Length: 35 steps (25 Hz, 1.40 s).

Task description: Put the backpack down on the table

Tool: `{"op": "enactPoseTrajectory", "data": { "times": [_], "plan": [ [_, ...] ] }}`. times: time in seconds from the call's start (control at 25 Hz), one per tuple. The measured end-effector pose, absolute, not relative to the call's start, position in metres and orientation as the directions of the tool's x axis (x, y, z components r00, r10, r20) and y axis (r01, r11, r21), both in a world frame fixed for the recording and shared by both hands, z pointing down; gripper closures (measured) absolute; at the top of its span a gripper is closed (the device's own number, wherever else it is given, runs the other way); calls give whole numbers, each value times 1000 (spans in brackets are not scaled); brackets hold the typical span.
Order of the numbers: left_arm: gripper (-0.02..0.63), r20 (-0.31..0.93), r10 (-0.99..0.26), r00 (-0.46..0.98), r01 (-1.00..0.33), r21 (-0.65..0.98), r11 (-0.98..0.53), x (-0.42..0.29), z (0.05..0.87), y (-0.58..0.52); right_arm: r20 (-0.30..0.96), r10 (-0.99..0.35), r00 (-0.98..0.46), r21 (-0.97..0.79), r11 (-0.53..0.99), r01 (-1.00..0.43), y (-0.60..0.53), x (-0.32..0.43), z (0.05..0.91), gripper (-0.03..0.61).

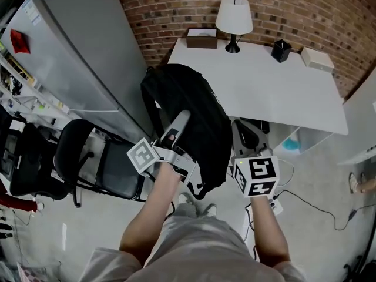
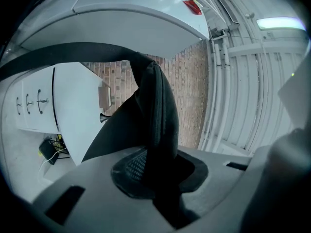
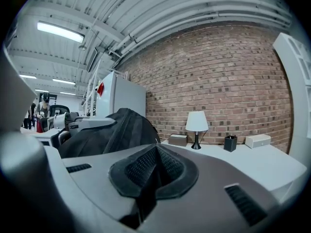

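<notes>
The fingers of the left gripper (image 2: 155, 174) are clamped on a black strap (image 2: 156, 106) of the backpack (image 1: 191, 119). In the left gripper view the strap rises from between them toward 12 o'clock. In the head view the backpack hangs off the floor from that grip, its bulk at the gripper's 1 o'clock, and the white bench (image 1: 282, 93) is at its 2 o'clock. The left forearm (image 1: 155, 210) reaches forward with its gripper tipped slightly up. The right gripper (image 3: 154, 171) sits at the backpack's 4 o'clock, about level, its fingers closed together on nothing.

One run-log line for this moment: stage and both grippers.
stage: backpack held, not yet on table | left gripper: shut on backpack strap | right gripper: shut, empty
</notes>
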<state>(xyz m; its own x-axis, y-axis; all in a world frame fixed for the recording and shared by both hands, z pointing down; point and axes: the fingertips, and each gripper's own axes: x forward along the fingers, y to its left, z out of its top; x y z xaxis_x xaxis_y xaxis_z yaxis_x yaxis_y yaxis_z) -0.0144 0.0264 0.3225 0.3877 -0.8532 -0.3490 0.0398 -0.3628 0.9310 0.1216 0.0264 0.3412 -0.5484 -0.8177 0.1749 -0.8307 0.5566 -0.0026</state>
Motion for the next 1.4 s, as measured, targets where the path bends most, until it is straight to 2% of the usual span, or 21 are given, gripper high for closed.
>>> {"op": "enactPoseTrajectory", "data": {
  "times": [0.44, 1.4],
  "plan": [
    [551, -363, -839, 405, 51, 925, -376, -25, 316, -38, 184, -833, -521, 17, 533, -846, -31, 117, 343, 577],
    [551, -350, -785, 511, 147, 936, -321, -73, 333, -224, 219, -881, -419, 57, 440, -896, -206, 50, 332, 577]
  ]
}}
